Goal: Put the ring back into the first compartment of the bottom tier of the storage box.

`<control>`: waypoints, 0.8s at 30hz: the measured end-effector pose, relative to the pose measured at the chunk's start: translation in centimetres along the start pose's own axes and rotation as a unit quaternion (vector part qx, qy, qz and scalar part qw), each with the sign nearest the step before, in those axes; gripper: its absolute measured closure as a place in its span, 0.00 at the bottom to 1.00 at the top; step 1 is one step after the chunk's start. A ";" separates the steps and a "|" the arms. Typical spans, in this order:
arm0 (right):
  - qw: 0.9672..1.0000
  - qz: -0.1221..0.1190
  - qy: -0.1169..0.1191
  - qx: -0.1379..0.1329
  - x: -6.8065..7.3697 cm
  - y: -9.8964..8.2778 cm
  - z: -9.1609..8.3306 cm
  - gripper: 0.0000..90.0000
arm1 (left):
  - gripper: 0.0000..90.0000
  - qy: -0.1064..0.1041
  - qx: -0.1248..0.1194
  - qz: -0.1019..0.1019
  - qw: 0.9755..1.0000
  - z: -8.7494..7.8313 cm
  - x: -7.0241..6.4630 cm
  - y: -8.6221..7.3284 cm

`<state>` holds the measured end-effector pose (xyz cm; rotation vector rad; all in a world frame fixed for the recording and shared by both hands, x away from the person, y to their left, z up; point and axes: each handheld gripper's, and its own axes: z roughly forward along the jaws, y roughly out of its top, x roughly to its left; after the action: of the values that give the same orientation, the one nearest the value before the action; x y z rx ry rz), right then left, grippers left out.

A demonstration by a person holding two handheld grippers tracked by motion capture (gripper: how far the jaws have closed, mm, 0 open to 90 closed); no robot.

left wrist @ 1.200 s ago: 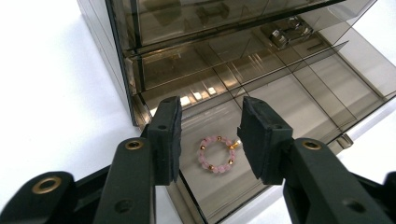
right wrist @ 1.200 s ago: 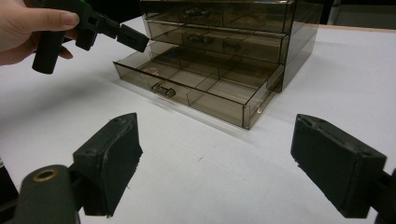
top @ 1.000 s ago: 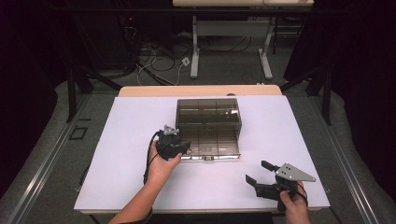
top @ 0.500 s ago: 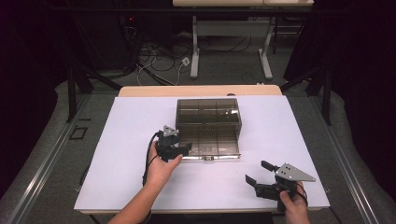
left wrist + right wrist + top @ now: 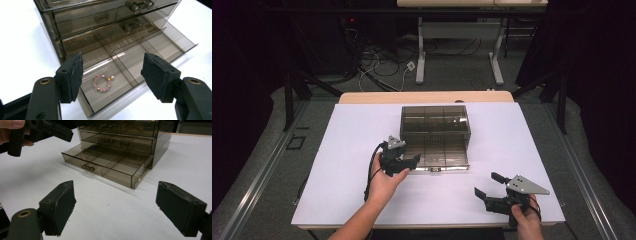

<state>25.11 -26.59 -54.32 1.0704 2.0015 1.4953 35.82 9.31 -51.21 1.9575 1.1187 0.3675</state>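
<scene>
One bracelet (image 5: 102,83) of pink beads lies in the near left part of the open drawer (image 5: 438,169). My left gripper (image 5: 111,75) hangs just above it. Its jaws have just been opening, and nothing is between them. My right gripper (image 5: 486,185) is spread wide over the table (image 5: 342,160), well apart from the box (image 5: 435,120).

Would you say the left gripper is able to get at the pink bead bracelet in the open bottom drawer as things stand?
Probably yes: the left gripper hangs open right over the bracelet, the drawer is pulled out, and nothing covers that compartment.
</scene>
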 end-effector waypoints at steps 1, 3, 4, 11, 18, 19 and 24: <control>1.000 0.001 -0.001 0.000 0.0 0.0 0.0 0.17 | 0.37 -0.001 0.003 0.001 1.000 -0.1 -0.1 0.0; 1.000 0.002 0.000 0.000 0.0 0.0 0.0 0.17 | 0.37 -0.007 0.004 0.002 1.000 -0.2 -0.2 0.0; 1.000 0.001 0.000 0.000 0.0 0.0 0.0 0.17 | 0.37 -0.009 0.002 0.001 1.000 -0.3 -0.3 -0.1; 1.000 0.001 -0.001 0.003 0.0 0.0 0.0 0.17 | 0.39 -0.017 0.003 0.002 1.000 -0.5 -0.7 -0.4; 1.000 0.001 -0.001 0.000 0.0 0.0 0.0 0.17 | 0.42 -0.029 0.006 0.000 1.000 -0.6 -1.3 -0.8; 1.000 0.001 -0.001 0.000 0.0 0.0 0.0 0.17 | 0.43 -0.032 0.005 0.000 0.999 -0.5 -1.4 -0.8; 1.000 0.001 0.000 0.002 0.0 0.0 0.0 0.17 | 0.45 -0.035 0.011 0.007 0.999 -0.5 -1.9 -1.1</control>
<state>25.09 -26.62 -54.31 1.0744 2.0043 1.4932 33.82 8.24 -51.51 1.9835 1.0694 0.2926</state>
